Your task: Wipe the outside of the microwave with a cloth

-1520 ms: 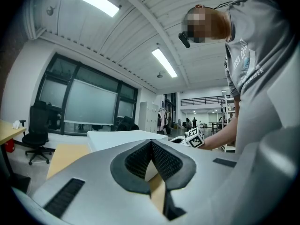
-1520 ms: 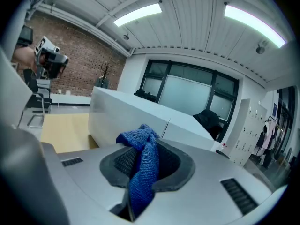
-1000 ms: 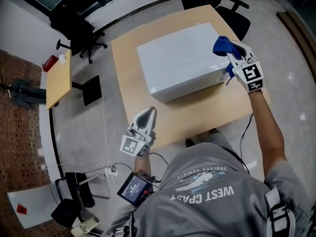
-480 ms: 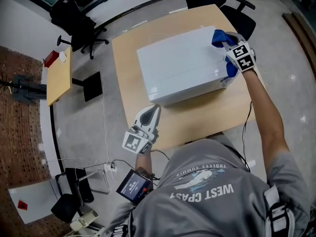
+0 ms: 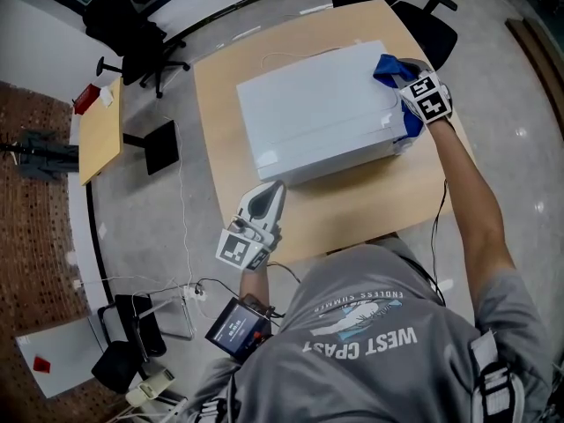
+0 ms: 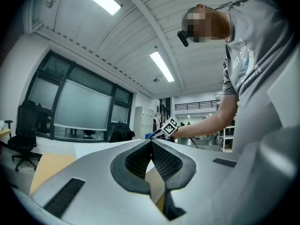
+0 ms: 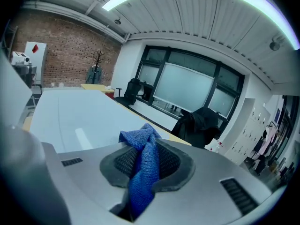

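Note:
A white microwave (image 5: 315, 113) stands on the wooden table (image 5: 352, 210), seen from above in the head view. My right gripper (image 5: 394, 75) is shut on a blue cloth (image 5: 385, 66) and holds it over the microwave's top at its far right corner. In the right gripper view the blue cloth (image 7: 143, 168) is pinched between the pads, with the microwave's white top (image 7: 70, 118) stretching ahead. My left gripper (image 5: 269, 192) is shut and empty at the table's near edge, short of the microwave's front. In the left gripper view its pads (image 6: 159, 161) meet.
Black office chairs (image 5: 132, 25) stand beyond the table at the left, another chair (image 5: 414, 7) at the far right. A small side table (image 5: 99, 135) is at the left. Cables and devices (image 5: 176, 324) lie on the floor near my feet.
My right gripper has carried the blue cloth inward from the microwave's right side and down onto the far right of its top. The left gripper has shifted slightly along the table's near edge.

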The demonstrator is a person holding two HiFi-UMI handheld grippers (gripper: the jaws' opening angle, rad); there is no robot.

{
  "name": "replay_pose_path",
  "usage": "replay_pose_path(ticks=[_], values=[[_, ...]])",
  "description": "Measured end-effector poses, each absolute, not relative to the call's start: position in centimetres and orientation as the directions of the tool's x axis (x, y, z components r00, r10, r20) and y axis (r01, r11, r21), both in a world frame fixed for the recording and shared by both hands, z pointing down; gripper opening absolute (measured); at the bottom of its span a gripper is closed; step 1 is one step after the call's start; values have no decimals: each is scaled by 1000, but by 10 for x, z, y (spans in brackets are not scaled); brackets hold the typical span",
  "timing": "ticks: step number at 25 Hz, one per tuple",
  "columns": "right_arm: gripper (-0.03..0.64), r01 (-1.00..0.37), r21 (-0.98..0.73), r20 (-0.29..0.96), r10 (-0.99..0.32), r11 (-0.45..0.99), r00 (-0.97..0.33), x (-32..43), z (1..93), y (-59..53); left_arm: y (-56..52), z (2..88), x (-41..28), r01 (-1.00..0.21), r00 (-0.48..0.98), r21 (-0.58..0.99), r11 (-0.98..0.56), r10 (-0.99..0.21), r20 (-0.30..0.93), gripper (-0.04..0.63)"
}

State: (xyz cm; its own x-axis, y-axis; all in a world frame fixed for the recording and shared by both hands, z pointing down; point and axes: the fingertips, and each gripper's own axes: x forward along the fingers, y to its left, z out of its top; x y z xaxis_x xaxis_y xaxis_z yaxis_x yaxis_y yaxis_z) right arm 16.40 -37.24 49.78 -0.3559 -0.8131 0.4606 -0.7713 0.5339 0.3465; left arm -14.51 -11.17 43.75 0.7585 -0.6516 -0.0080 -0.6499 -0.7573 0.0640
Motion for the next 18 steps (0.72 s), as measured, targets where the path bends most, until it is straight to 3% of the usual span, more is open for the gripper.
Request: replay_pose_path(ticks=[12,18], values=[[69,-715,370,546,-762,593,-349,151,509,-369,-113,440,-141,-638,769,74,-767,-640,-2,23],[69,-661,344,577,-705,667,-412,111,509,-365,-112,442,-137,-645,762,79,-760,-647,-14,23]])
